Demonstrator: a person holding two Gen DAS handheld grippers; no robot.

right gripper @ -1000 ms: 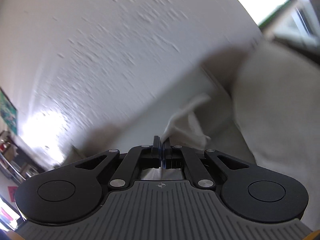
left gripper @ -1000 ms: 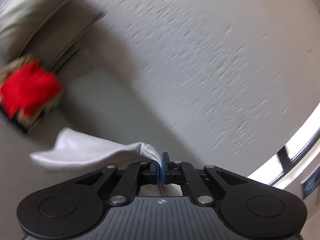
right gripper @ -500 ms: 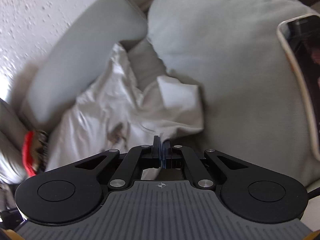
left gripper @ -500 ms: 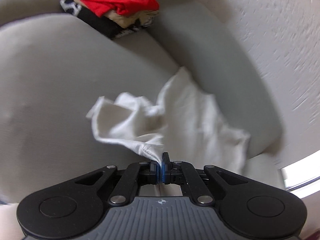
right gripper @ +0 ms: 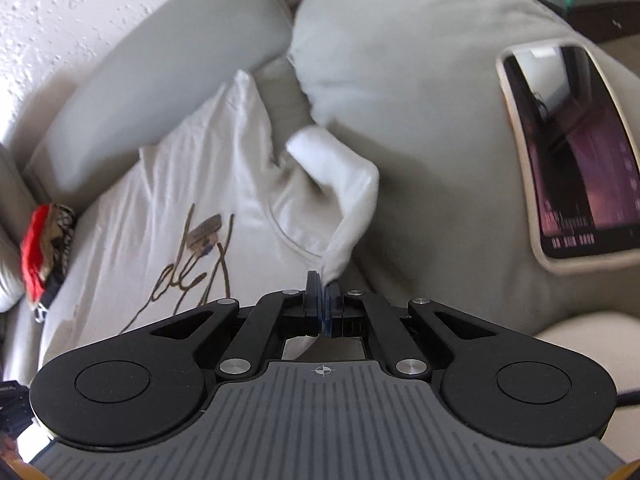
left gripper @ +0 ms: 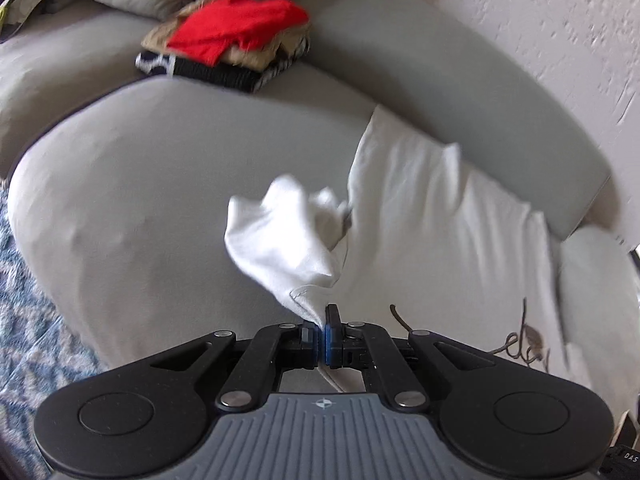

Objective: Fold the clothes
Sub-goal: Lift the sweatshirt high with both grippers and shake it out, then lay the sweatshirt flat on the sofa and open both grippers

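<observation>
A white T-shirt (left gripper: 432, 216) with brown script lettering (right gripper: 192, 272) lies spread over the grey sofa seat (left gripper: 132, 184), its far edge against the backrest. My left gripper (left gripper: 322, 330) is shut on one shoulder corner of the white T-shirt, and a sleeve (left gripper: 280, 232) bunches up just beyond its fingertips. In the right wrist view my right gripper (right gripper: 323, 290) is shut on the other shoulder of the T-shirt (right gripper: 168, 184), with that sleeve (right gripper: 344, 184) rising from the pads. The neckline curves between the two grips.
A pile of folded clothes (left gripper: 228, 48) with a red item on top sits far back on the sofa. A tablet (right gripper: 568, 152) lies on the sofa armrest (right gripper: 420, 92) to the right. A blue patterned rug (left gripper: 24, 320) is below the seat's left edge.
Both grippers came down from facing the wall and tipped toward the sofa. The shirt, hanging in the air before, now lies spread over the seat.
</observation>
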